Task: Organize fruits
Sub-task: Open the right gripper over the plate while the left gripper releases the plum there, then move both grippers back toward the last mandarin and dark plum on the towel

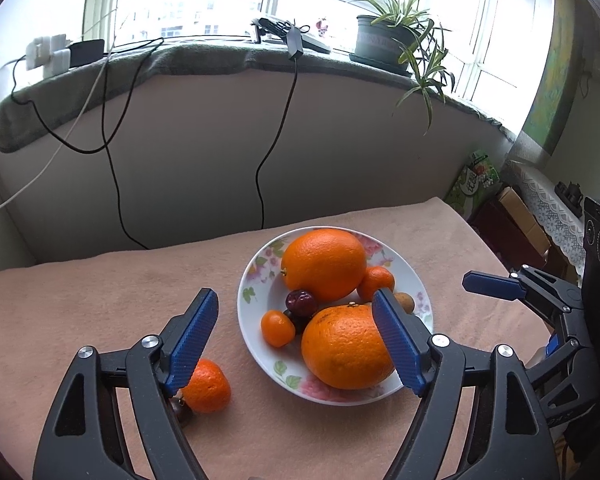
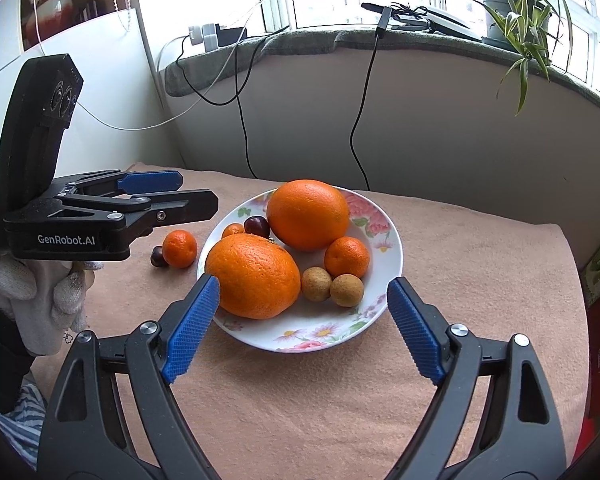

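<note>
Orange fruit filled the floral plate (image 2: 384,216) at frame centre: two large oranges (image 2: 256,276), two mandarins, two longans (image 2: 346,290) and dark cherries. One mandarin (image 2: 179,248) and a cherry (image 2: 159,257) lay on the pink-covered bench (image 2: 480,280), left of the plate. Left gripper (image 1: 296,344) and right gripper (image 2: 304,330) fingers stood wide, holding nothing.

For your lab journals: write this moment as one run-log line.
left gripper: open, empty | right gripper: open, empty | plate: fruit-filled | mandarin, chestnut: outside
</note>
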A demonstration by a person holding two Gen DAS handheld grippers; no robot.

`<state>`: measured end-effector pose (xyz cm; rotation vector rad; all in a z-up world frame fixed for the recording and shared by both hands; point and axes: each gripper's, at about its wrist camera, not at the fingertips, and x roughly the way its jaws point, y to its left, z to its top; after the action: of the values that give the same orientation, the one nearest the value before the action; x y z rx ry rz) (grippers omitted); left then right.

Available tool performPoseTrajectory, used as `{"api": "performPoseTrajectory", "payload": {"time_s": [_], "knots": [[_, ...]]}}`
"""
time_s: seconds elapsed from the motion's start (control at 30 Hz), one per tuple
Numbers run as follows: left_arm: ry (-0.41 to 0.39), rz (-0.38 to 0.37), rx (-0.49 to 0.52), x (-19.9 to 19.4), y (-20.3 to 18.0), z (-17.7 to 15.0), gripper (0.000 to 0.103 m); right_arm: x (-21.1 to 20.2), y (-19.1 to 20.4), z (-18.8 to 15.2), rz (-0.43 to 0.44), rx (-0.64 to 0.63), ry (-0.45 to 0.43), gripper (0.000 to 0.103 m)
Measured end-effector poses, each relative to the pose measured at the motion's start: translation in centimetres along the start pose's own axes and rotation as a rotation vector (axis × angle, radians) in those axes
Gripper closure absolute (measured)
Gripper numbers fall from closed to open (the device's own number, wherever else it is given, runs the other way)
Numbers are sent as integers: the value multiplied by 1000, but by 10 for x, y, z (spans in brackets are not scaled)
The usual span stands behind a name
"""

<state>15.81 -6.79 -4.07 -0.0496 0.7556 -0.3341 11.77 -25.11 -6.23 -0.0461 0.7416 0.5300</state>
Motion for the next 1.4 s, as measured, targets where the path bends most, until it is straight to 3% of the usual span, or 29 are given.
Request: {"api": "performPoseTrajectory", "payload": {"time_s": [0.9,1.4], "knots": [[-56,68,-35,-58,33,-29,24,-9,61,2,30,-53,-51,15],[-35,146,-69,-83,77,-84,24,5,82,11,95,-66,-6,15]]}}
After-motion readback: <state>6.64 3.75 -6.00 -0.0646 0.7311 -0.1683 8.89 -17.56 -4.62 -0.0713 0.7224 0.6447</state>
